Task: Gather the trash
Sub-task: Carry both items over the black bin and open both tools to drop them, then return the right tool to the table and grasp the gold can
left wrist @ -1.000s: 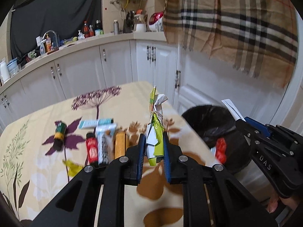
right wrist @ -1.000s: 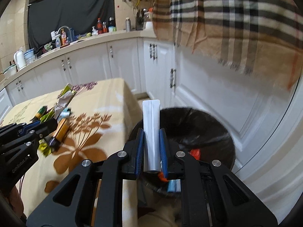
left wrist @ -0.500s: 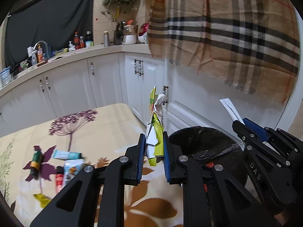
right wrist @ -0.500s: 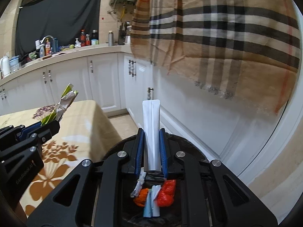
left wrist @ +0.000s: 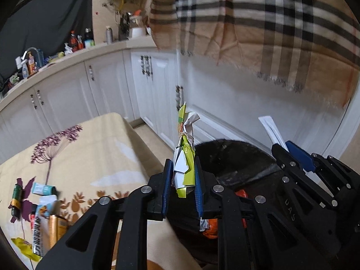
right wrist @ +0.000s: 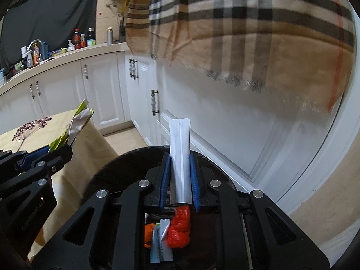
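Observation:
My left gripper point(left wrist: 182, 177) is shut on a crumpled green and white wrapper point(left wrist: 184, 157) tied with string, held upright at the table's edge next to the black bin point(left wrist: 236, 157). My right gripper point(right wrist: 179, 175) is shut on a flat white sachet point(right wrist: 180, 148), held upright directly over the bin point(right wrist: 126, 164). Red, orange and white trash point(right wrist: 177, 227) lies inside the bin. The right gripper also shows in the left wrist view point(left wrist: 292, 155), and the left gripper in the right wrist view point(right wrist: 47, 153) with its wrapper point(right wrist: 74, 126).
A floral tablecloth covers the table point(left wrist: 90, 148), with tubes, a battery and wrappers point(left wrist: 42, 207) at its left. White cabinets point(left wrist: 157, 94) stand behind, a plaid cloth point(left wrist: 270, 27) hangs above, and a cluttered counter point(left wrist: 56, 54) runs along the back.
Both grippers have moved right, off the table toward the bin. The right gripper now hangs over the bin's middle, and the left one has reached the table's edge. Both stay shut.

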Demonstrator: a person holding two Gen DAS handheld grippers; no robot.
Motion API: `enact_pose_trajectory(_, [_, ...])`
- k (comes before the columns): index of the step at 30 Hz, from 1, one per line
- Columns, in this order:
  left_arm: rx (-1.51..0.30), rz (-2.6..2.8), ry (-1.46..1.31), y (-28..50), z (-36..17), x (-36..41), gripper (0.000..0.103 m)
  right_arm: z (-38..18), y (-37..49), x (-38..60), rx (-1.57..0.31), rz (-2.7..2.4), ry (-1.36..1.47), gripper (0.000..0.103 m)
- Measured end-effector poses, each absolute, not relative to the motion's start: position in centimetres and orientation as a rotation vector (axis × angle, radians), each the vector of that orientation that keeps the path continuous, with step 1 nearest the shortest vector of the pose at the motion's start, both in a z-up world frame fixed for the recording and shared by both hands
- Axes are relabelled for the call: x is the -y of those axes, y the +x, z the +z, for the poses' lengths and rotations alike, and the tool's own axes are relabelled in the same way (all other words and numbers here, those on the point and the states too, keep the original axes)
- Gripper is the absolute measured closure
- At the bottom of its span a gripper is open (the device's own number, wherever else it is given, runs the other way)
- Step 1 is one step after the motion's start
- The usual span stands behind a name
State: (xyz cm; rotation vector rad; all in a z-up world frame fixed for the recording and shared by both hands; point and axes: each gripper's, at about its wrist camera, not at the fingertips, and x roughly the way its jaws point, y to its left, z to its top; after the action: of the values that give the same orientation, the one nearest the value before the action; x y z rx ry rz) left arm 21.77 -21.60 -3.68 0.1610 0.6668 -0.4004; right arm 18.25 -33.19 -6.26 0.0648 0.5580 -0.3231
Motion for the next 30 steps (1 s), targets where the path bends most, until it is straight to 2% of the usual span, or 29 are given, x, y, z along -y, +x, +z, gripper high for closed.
enact_pose_trajectory(3, [-0.689,-0.403,0.157,22.0,-3.9,21.8,0.073,-6.6,18.2,33.6,-0.555,-0.345,0.071,0.061])
enact_pose_trajectory(5, [-0.685,-0.395,0.149,22.0,-3.8,21.7,0.064,-6.6,18.1,33.6,-0.554,-0.351,0.071,0.06])
enact_pose_trajectory(14, [-0.66,-0.343,0.123,20.7,-2.7,18.9,0.049,-5.3,17.3,32.4,-0.546,-0.307,0.086,0.06])
enact_pose_trajectory(30, [-0.621,-0.065,0.026,17.8,-0.1,4.0,0.044,-1.6,16.9,21.7,-0.521,-0.069,0.049,0.06])
